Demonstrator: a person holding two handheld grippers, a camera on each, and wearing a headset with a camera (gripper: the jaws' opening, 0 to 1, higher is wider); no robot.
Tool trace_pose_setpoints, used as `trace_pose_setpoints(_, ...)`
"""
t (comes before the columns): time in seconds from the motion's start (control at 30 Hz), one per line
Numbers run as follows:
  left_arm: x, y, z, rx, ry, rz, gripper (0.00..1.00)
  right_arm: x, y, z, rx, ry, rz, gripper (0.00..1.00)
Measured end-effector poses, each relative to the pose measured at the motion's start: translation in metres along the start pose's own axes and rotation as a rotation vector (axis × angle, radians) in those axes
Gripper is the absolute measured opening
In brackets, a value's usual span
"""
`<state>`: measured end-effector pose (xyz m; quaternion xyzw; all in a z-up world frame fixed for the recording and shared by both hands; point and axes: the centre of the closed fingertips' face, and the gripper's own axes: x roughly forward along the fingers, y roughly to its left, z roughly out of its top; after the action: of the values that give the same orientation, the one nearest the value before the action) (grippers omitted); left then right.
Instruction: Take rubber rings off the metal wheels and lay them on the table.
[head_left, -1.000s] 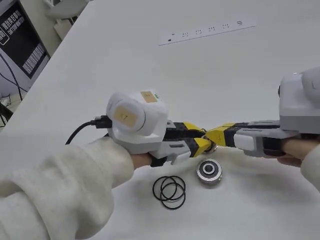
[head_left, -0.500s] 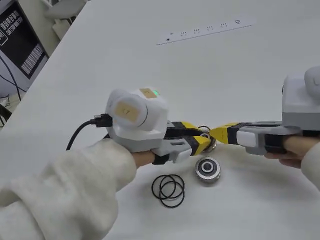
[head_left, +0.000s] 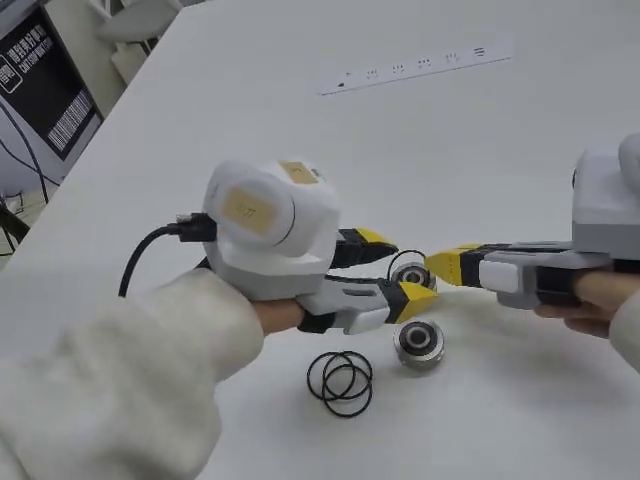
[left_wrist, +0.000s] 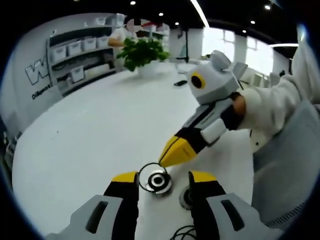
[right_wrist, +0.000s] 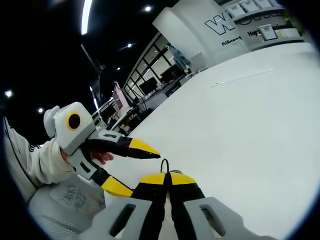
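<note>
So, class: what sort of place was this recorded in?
Probably an open-plan lab or office workspace: a long white table with a socket strip, wall shelves of storage bins, and a potted plant.

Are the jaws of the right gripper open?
No, the right gripper has its jaws shut on a thin black ring.

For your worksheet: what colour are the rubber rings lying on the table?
Black rings, best in head view.
</note>
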<state>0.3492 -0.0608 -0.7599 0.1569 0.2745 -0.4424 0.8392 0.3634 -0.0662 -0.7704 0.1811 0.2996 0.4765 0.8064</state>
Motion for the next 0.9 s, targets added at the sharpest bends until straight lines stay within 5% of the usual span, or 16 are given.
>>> trace_pose_setpoints(0.17,-0.019,-0.001,0.021,0.019,-0.045,0.013,0.51,-0.010,-0.001,0.009,-0.014,-0.020,-0.018,0.00)
trace_pose_setpoints(0.53,-0.062,-0.003,0.047,0.033,-0.085,0.042,0.61,-0.036,0.002,0.024,-0.029,-0.064,-0.043,0.00)
trace_pose_setpoints(0.9,-0.113,-0.012,0.055,0.077,-0.126,0.071,0.72,-0.061,0.039,0.038,-0.078,-0.098,-0.008,0.00)
